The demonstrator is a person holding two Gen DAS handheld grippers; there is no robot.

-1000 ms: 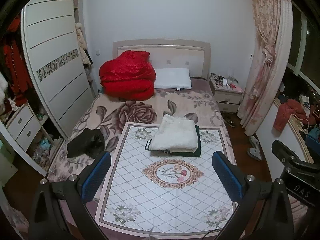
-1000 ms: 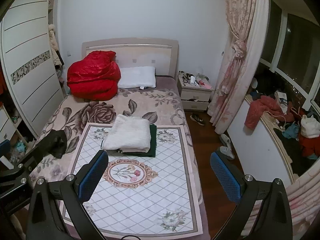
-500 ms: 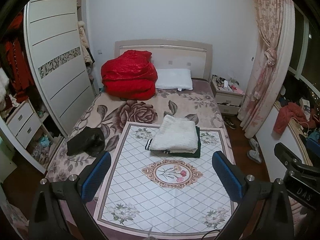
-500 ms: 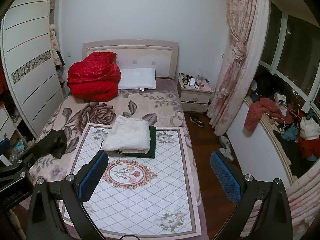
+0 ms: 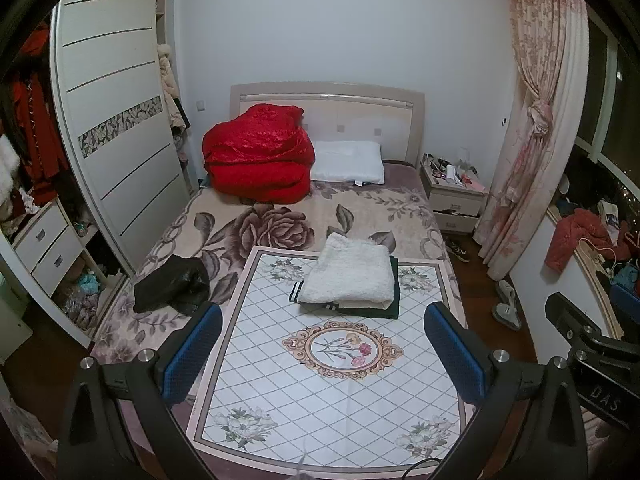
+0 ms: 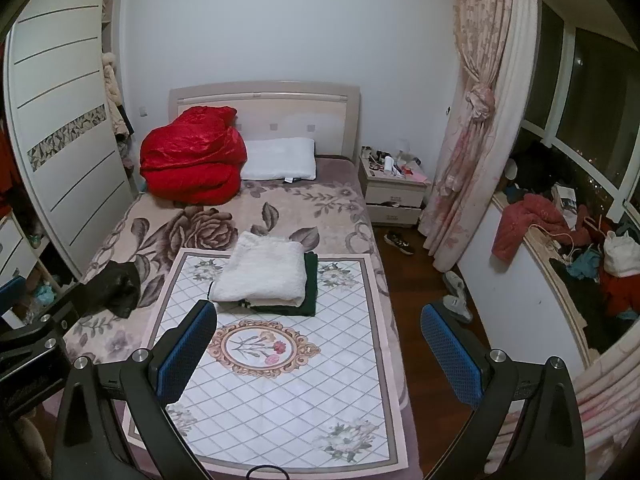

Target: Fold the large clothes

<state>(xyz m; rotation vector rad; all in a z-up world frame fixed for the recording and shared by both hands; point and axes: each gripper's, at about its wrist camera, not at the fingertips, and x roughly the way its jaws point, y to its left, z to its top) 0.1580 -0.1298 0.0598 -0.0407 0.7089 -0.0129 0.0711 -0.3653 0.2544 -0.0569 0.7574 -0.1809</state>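
Observation:
A folded white fleecy garment [image 5: 349, 274] [image 6: 262, 272] lies on top of a folded dark green one [image 5: 394, 300] [image 6: 309, 292], stacked at the far end of a white quilted mat [image 5: 320, 392] [image 6: 280, 392] on the bed. A crumpled black garment [image 5: 172, 285] [image 6: 120, 286] lies on the flowered bedspread to the mat's left. My left gripper [image 5: 322, 356] and right gripper [image 6: 318, 354] both hang high above the mat's near half, open, with nothing between the blue pads. Each one shows at the edge of the other's view.
A red quilt bundle [image 5: 256, 166] and white pillow [image 5: 347, 162] sit by the headboard. A wardrobe [image 5: 116, 140] flanks the bed's left. On the right stand a nightstand [image 6: 394, 192], a curtain [image 6: 476, 120], shoes [image 6: 400, 242] and a cluttered sill [image 6: 560, 236].
Both grippers have drawn slightly back and up from the bed, so the scene looks a little smaller. Nothing on the bed has moved, and both stay open.

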